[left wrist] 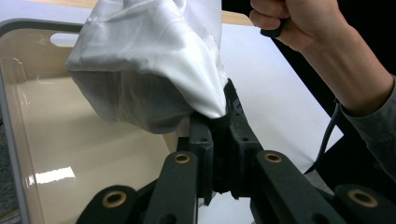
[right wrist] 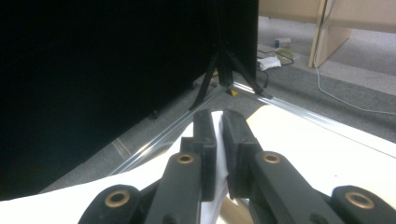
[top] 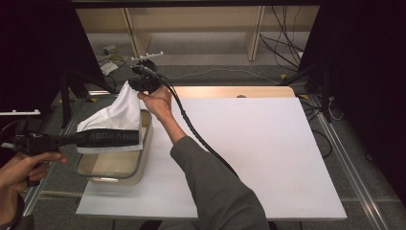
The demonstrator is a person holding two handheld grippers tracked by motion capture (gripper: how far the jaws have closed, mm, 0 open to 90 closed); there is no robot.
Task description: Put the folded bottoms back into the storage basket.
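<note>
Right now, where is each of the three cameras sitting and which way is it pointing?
High view: above the near edge, looking forward and down on the table; both forearms enter from below.
Left gripper view: rides the left gripper, looking across the tray; its jaws pinch the white cloth.
Right gripper view: rides the right gripper, facing the floor and dark curtain.
All share the cloth.

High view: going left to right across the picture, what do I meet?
Left hand → left gripper on the cloth above the tub → right hand → bare white tabletop.
</note>
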